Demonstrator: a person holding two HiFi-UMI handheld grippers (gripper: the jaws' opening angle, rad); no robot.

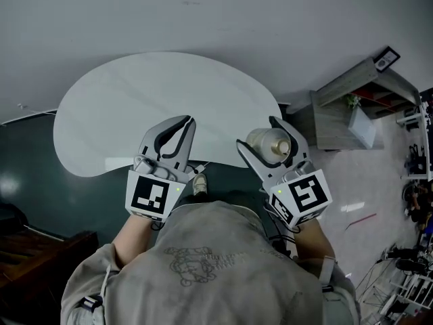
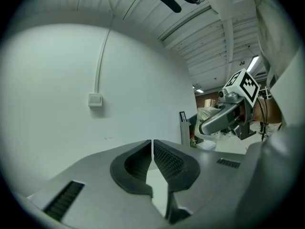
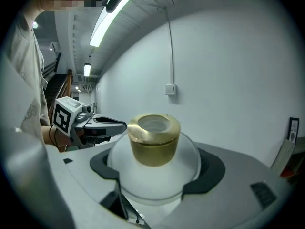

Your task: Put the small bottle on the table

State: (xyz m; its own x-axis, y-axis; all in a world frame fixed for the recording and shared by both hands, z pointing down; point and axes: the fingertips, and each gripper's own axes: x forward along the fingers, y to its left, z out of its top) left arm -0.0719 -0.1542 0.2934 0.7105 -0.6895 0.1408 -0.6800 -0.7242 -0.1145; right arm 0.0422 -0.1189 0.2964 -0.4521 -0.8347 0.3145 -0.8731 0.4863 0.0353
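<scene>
The small bottle (image 1: pixel 269 143) is being gripped by the right gripper's (image 1: pixel 258 134) fingers at the white counter's (image 1: pixel 135 93) 4 o'clock edge. The left gripper's (image 1: pixel 183 123) fingers are being pressed together on nothing.

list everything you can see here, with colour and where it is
small white bottle with a gold cap: one, white and gold, clamped in the right gripper
rounded white table: one, white, ahead of both grippers
grey shelf unit: one, grey, on the floor at right
wall switch: one, white, on the wall
left gripper: one, grey, fingers together, empty, near the table's front edge
right gripper: one, grey, beside the left
</scene>
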